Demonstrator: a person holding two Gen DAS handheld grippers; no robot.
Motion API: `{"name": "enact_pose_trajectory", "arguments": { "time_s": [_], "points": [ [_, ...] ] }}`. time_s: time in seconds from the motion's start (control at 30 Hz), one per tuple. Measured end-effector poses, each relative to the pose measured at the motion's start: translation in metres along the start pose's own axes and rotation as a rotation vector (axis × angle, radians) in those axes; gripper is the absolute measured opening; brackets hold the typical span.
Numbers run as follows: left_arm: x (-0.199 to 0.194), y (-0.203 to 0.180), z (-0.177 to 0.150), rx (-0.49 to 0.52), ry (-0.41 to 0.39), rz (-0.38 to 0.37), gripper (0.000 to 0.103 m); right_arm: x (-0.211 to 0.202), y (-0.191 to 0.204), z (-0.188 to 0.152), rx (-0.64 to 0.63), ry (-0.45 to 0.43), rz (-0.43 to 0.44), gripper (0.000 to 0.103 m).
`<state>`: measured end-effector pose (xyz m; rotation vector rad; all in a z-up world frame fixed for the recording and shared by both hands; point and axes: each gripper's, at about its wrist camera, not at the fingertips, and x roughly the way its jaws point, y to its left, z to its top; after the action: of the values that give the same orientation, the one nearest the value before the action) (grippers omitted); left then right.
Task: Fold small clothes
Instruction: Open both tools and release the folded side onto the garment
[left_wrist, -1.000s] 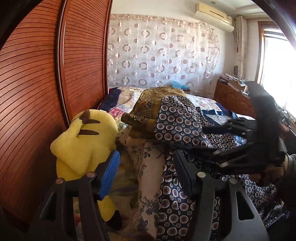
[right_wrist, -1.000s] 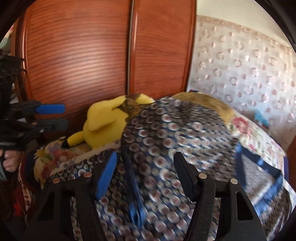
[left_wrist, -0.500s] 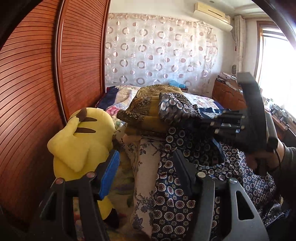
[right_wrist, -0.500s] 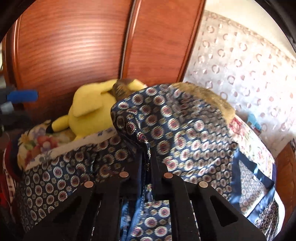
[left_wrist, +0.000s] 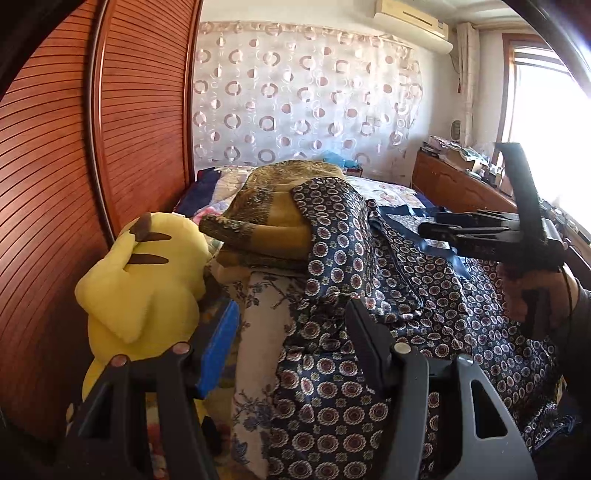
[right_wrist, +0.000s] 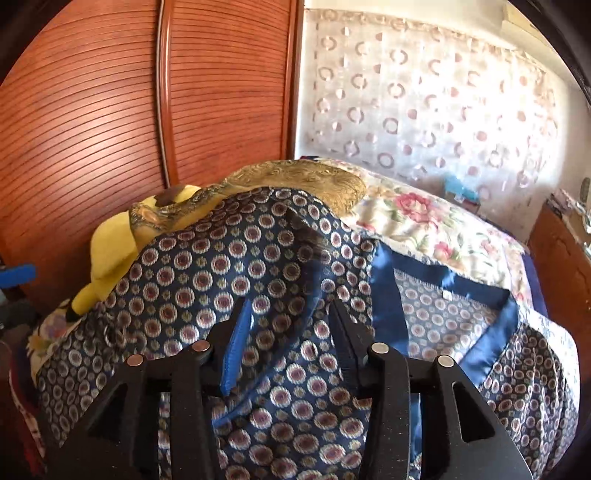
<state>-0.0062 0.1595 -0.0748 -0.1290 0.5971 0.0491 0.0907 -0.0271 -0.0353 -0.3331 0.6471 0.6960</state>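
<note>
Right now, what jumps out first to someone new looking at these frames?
The bright yellow plush toy against the red-brown slatted wardrobe door on the left. Then the navy circle-print garment draped across the bed, its top resting on a folded gold cloth, under the open right gripper.

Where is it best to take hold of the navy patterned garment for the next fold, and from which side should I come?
Probably the plain blue satin border of the navy patterned garment: it lies flat on the bed and gives a firm, straight edge. Bring the right hand-held gripper, now open just above the cloth, in from the near side, low over the cloth, and pinch across the band.
</note>
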Motion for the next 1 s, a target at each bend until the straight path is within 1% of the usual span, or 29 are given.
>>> {"name": "enact_pose_trajectory", "arguments": {
  "time_s": [0.03,0.07,0.27,0.37,0.57,0.67,0.77,0.87,1.0],
  "points": [
    [0.001,-0.001,0.001,0.001,0.001,-0.004,0.059,-0.003,-0.003,-0.002,0.004,-0.002,-0.003,0.058],
    [0.003,-0.003,0.002,0.003,0.002,-0.008,0.059,-0.005,-0.007,-0.005,0.009,-0.003,-0.004,0.059],
    [0.016,-0.02,0.004,0.022,0.02,-0.037,0.059,-0.035,-0.048,-0.034,0.066,0.015,-0.027,0.06],
    [0.029,-0.032,0.006,0.042,0.042,-0.052,0.059,-0.051,-0.072,-0.056,0.124,0.044,-0.02,0.06],
    [0.056,-0.062,0.014,0.083,0.078,-0.097,0.059,-0.075,-0.102,-0.099,0.12,0.109,-0.128,0.06],
    [0.071,-0.082,0.019,0.119,0.1,-0.121,0.059,-0.09,-0.117,-0.119,0.142,0.125,-0.16,0.06],
    [0.081,-0.101,0.023,0.155,0.117,-0.137,0.059,-0.096,-0.127,-0.128,0.151,0.14,-0.188,0.06],
    [0.089,-0.117,0.026,0.182,0.131,-0.156,0.059,-0.107,-0.137,-0.139,0.165,0.137,-0.215,0.06],
    [0.096,-0.136,0.027,0.214,0.15,-0.175,0.059,-0.128,-0.155,-0.153,0.221,0.119,-0.235,0.06]
  ]
}}
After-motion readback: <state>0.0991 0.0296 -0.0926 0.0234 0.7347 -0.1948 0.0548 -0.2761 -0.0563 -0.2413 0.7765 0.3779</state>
